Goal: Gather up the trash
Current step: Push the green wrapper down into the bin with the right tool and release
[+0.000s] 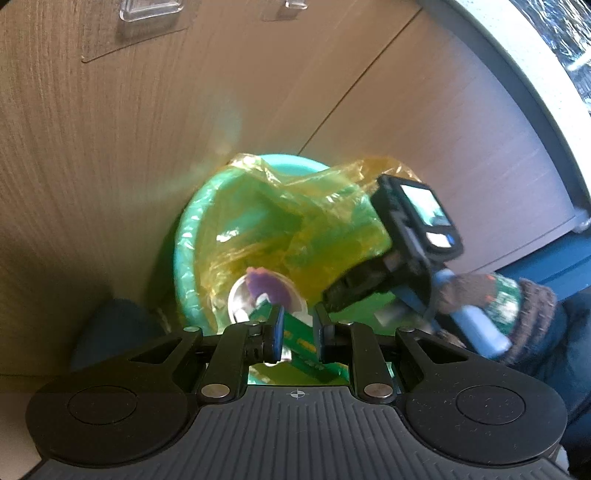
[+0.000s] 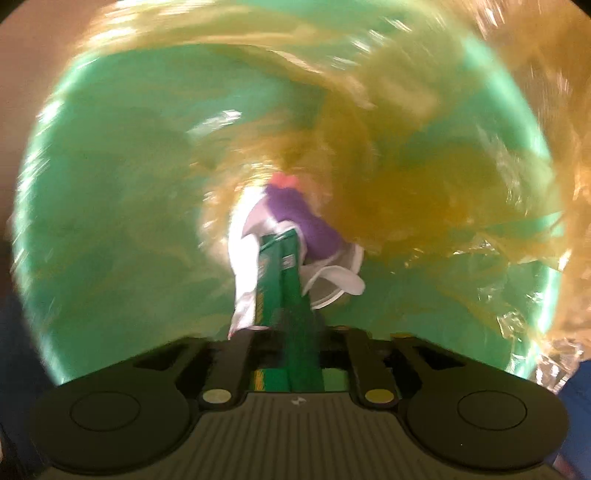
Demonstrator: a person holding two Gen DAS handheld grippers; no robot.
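Note:
A green bin [image 1: 192,221] lined with a yellow plastic bag [image 1: 295,206] stands against a wooden cabinet. Inside lie a white cup with a purple lid [image 1: 266,286], also in the right wrist view [image 2: 295,218]. My left gripper [image 1: 298,332] is over the bin, its jaws slightly apart around a green carton [image 1: 303,347]. My right gripper [image 2: 291,332] reaches into the bin [image 2: 110,166], shut on a green carton [image 2: 284,280]; the view is blurred. The right gripper's body [image 1: 406,236] shows in the left wrist view.
Wooden cabinet doors [image 1: 110,129] rise behind the bin, with clear plastic hooks [image 1: 151,11] at the top. A countertop edge [image 1: 524,74] runs at the upper right. A dark blue object [image 1: 110,332] sits left of the bin.

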